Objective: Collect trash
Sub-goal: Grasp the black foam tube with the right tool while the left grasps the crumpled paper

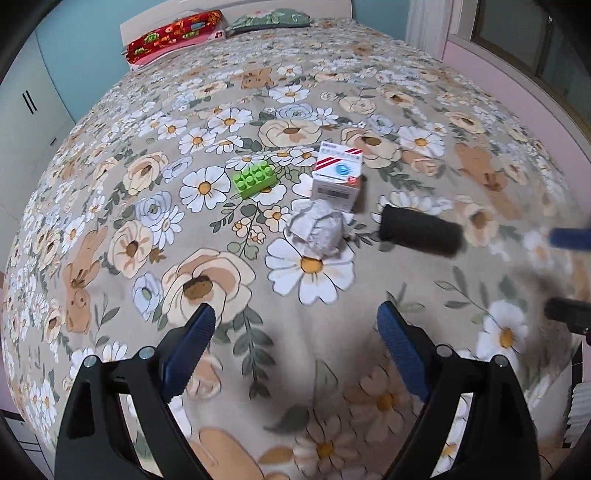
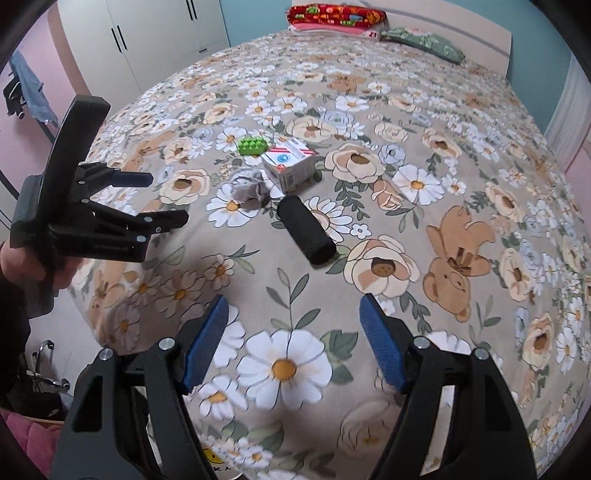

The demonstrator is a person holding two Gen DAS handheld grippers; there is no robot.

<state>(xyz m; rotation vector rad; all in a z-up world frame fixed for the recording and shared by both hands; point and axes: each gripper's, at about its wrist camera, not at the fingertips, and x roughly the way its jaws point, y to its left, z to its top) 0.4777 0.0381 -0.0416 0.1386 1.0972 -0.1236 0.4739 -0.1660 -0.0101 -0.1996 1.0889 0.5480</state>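
Note:
A crumpled paper ball (image 1: 318, 228) lies on the floral bedspread (image 1: 184, 122), also in the right wrist view (image 2: 248, 186). Just behind it stands a white medicine box (image 1: 338, 173) (image 2: 290, 164). A green toy brick (image 1: 254, 180) (image 2: 252, 145) lies left of the box. A black cylinder (image 1: 421, 229) (image 2: 306, 229) lies right of the paper. My left gripper (image 1: 295, 325) is open and empty, short of the paper; it also shows at the left of the right wrist view (image 2: 162, 199). My right gripper (image 2: 293, 314) is open and empty, short of the cylinder; its fingertips (image 1: 570, 238) show at the right edge of the left wrist view.
Red and green pillows (image 1: 173, 33) (image 2: 421, 40) lie at the headboard. White wardrobes (image 2: 147, 33) stand to the left of the bed. The bed's near edge (image 2: 85, 295) drops to the floor, where a chrome chair base (image 2: 48, 365) stands.

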